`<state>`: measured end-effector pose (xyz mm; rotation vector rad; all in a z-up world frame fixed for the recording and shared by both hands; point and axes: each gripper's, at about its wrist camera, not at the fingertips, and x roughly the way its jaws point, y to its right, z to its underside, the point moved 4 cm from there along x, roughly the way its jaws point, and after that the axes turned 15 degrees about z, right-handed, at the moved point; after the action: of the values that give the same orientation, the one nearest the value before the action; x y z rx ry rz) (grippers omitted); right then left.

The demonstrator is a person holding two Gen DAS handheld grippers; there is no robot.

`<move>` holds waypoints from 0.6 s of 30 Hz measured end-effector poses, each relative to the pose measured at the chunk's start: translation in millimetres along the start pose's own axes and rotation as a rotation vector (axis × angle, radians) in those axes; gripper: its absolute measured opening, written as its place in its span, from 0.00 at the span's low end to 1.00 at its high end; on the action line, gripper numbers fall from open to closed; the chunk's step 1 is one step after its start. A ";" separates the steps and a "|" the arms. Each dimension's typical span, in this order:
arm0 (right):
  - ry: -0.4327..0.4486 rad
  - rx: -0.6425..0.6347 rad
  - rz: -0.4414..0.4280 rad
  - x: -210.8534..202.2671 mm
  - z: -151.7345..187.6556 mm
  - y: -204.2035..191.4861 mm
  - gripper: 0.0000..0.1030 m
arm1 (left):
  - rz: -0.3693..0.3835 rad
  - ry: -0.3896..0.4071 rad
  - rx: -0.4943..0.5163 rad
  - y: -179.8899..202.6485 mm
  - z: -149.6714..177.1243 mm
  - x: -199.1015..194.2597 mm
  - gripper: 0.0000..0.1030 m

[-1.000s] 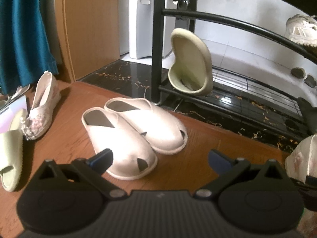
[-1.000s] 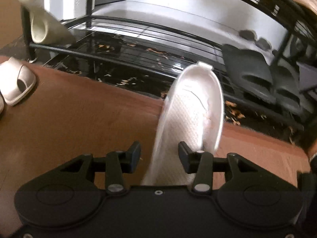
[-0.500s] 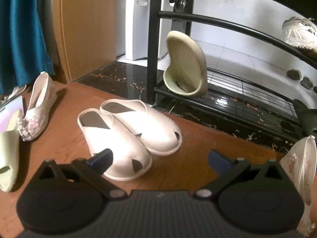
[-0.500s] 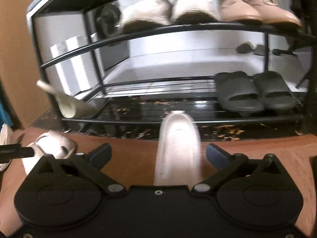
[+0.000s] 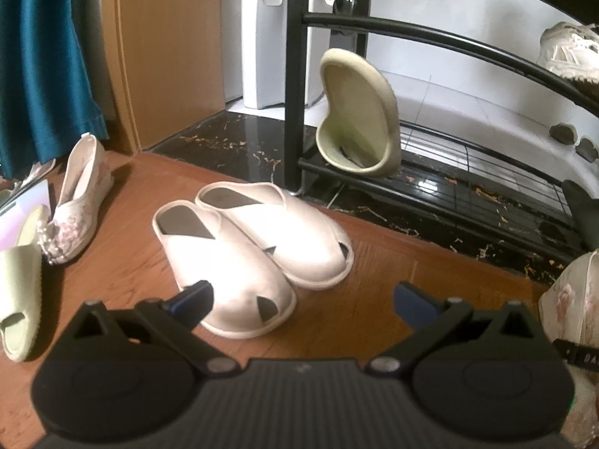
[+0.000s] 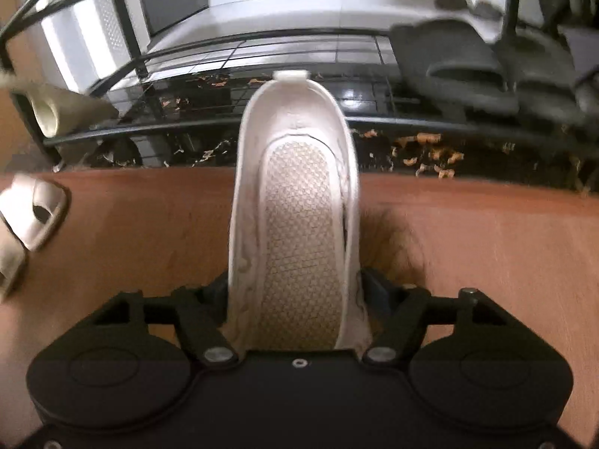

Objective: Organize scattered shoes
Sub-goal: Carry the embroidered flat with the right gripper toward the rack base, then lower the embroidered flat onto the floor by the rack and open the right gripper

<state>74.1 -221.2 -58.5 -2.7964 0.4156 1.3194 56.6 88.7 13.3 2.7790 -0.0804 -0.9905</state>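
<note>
Right gripper (image 6: 295,292) — jaws have just been closing, now clamped on the sides of the white shoe (image 6: 295,187), heel at 12 o'clock toward the shoe rack (image 6: 224,119). Left gripper (image 5: 299,299) — jaws wide, empty, above the slipper pair (image 5: 247,247). Risk: the soft upper may buckle, so the shoe could sag, slip out, or catch the rack's front bar.

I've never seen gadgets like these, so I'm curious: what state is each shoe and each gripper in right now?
Left gripper: open, empty.
Right gripper: jaws just closed, shut on white fabric flat shoe, opening up.
Pair of white cross-strap slippers: upright, side by side on wooden floor.
Cream foam slipper: standing on end in black metal rack.
Floral white flat: upright on floor.
</note>
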 end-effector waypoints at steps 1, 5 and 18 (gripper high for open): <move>-0.008 0.001 0.000 0.5 0.9 1.6 0.60 | 0.001 -0.001 -0.001 -0.1 0.0 0.2 1.00; -0.007 0.059 0.060 -0.8 5.5 23.1 0.59 | 0.000 0.000 -0.001 -0.5 -0.1 -0.6 1.00; -0.028 0.115 0.099 -1.6 -5.3 61.2 0.95 | -0.017 -0.004 -0.008 -2.2 0.7 -0.9 1.00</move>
<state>61.9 -280.5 -48.1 -2.6927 0.6155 1.3053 55.5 90.9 12.9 2.7753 -0.0529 -0.9978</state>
